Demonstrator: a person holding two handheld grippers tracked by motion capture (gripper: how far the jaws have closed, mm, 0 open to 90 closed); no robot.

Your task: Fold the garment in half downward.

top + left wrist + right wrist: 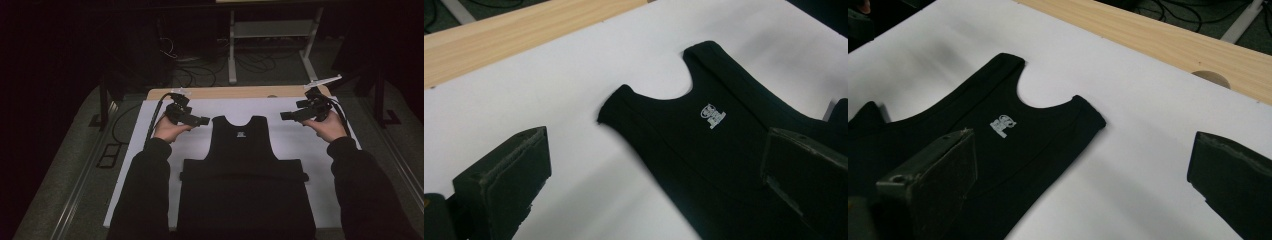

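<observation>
A dim room with cables on the floor and a metal frame stands behind the worktop point(250, 93), whose pale wooden far edge shows past a white sheet point(150, 130) that covers most of it.

The left gripper point(206, 120) hangs just above the sheet with its jaws spread wide and nothing between them, pointing inward at the left shoulder strap of the black tank top point(243, 150). The right gripper point(283, 115) mirrors it on the other side, jaws likewise wide apart and empty, aimed at the right strap. Neither touches the cloth.

The tank top lies flat in the middle of the sheet, neckline toward the far edge, a small white label point(712, 115) just below the scoop of the neck. Its lower part seems folded over itself, with a thicker band running across about halfway down; the hem end reaches toward the person's sleeves point(145, 195).

The garment looks light, thin and limp. It will likely sag and crease as soon as it is lifted, and it should slide easily on the smooth sheet. A pinch at each strap tip or at the outer corners, both sides together, would probably keep it spread.
</observation>
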